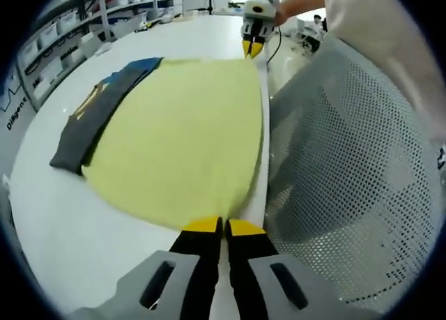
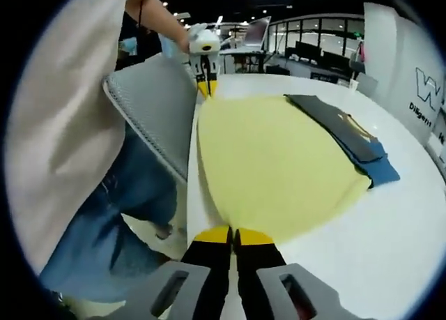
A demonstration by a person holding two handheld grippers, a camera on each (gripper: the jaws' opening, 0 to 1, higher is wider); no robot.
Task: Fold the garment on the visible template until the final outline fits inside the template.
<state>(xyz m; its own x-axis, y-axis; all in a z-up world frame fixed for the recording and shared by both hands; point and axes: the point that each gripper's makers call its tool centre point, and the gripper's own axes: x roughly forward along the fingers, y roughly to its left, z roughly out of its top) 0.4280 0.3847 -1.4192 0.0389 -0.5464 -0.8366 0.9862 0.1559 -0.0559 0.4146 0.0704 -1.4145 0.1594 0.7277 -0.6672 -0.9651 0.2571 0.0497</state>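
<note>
Left gripper [image 1: 224, 226] and right gripper [image 2: 233, 233], jaws clenched, each pinch a near-edge corner of the flat pale-yellow cloth garment [image 1: 182, 135] on the white table [image 1: 63, 215].

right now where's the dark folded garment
The dark folded garment lies on the white table along the yellow garment's far edge, opposite the side that the two grippers pinch; in the right gripper view it sits upper right.
</note>
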